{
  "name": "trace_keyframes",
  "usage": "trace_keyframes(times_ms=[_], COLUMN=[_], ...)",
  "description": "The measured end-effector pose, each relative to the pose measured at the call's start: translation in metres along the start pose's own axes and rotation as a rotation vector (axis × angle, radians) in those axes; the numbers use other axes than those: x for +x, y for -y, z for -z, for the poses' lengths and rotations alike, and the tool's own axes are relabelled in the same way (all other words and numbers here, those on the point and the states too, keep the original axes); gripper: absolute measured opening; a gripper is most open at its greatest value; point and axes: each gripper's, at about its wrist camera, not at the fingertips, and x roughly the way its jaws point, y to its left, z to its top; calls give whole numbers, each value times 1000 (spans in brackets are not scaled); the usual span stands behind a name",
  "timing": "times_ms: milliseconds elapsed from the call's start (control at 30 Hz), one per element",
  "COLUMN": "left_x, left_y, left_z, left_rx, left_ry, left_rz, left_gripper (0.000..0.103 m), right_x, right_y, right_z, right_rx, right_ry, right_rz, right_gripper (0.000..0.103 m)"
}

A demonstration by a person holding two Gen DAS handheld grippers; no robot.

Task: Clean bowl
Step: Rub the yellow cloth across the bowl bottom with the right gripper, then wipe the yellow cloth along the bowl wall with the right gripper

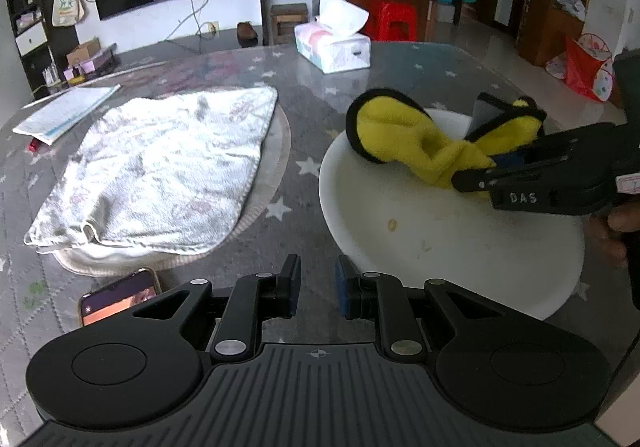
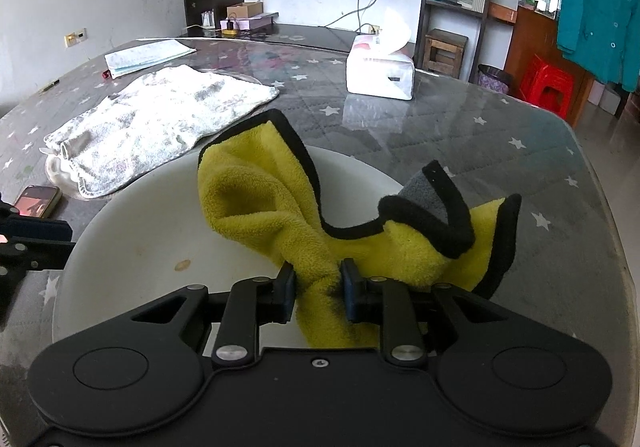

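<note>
A white bowl [image 2: 132,231] sits on a grey table [image 2: 460,135] with little white stars on it. A yellow cloth [image 2: 248,203] with a black edge lies bunched up in the bowl, and one end of it hangs over the far rim. The right gripper [image 2: 316,289] pinches a twisted bit of the cloth between its two pads, so it is grasping the cloth. From the left camera, this gripper comes in from the right side, low over the bowl, and part of a hand [image 1: 616,231] shows behind it. The left gripper [image 1: 318,287] is at the near rim of the bowl; its jaws are squeezed almost together with nothing between them. I cannot tell if it touches the rim. A small brown spot [image 1: 392,224] sticks to the inside of the bowl, with a fainter mark near it. To the left of the bowl, a white towel [image 1: 160,171] lies spread out on the table. A phone [image 1: 120,297] with its screen lit lies close to the towel's near corner. A tissue box [image 2: 380,73] stands farther back on the table, well apart from the bowl. Some papers [image 2: 148,55] lie past the towel.
</note>
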Motion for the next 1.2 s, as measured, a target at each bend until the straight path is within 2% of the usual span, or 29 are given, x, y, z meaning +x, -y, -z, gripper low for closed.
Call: trace_keyframes(times_ms=[133,400,800,1200], left_x=[-6,8,27,29], left_y=[3,10,11,17], left_z=[-2,-7,-2,0], left_rx=[-13,-38,-97,-64], left_ry=[15,-5,-45,-36], left_rz=[33,43,53,43], left_gripper=[19,19,24,25], right_x=[1,1,9,26], right_y=[1,2,-1,-14], right_z=[0,0,-7,-23], right_rx=[1,-1,-20,-40], right_ry=[0,1,6,15], right_rz=[-5,-8,-4,-35], right_gripper=[26,26,26,26])
